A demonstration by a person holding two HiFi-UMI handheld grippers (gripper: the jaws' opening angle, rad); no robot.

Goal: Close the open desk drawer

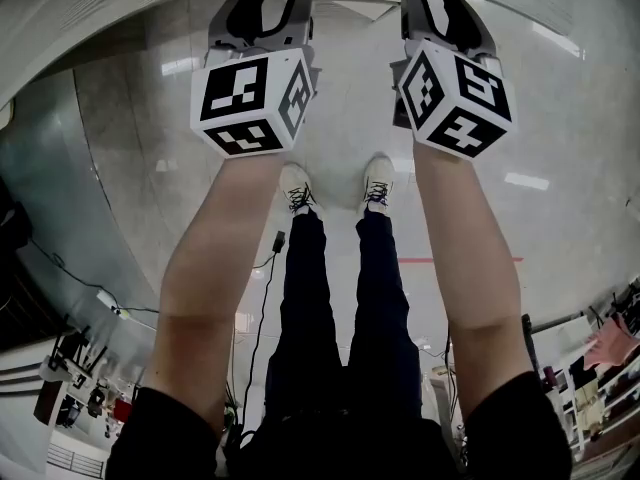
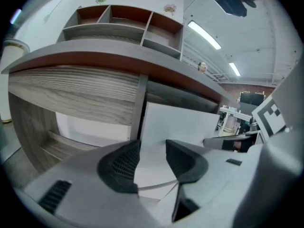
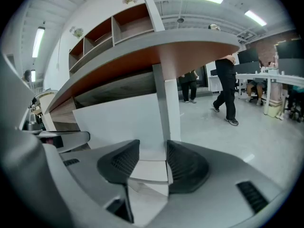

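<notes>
Standing at the worktop (image 2: 109, 51), my left hand-held gripper (image 2: 152, 151) and right hand-held gripper (image 3: 153, 151) both parted and empty, I face the white panel (image 2: 185, 122) beneath it, seemingly the open drawer, which wants a square, steady push.

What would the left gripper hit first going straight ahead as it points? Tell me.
Most likely the white panel under the desk: it shows straight ahead between the left gripper's open jaws, with nothing in front. Depth is unclear.
</notes>
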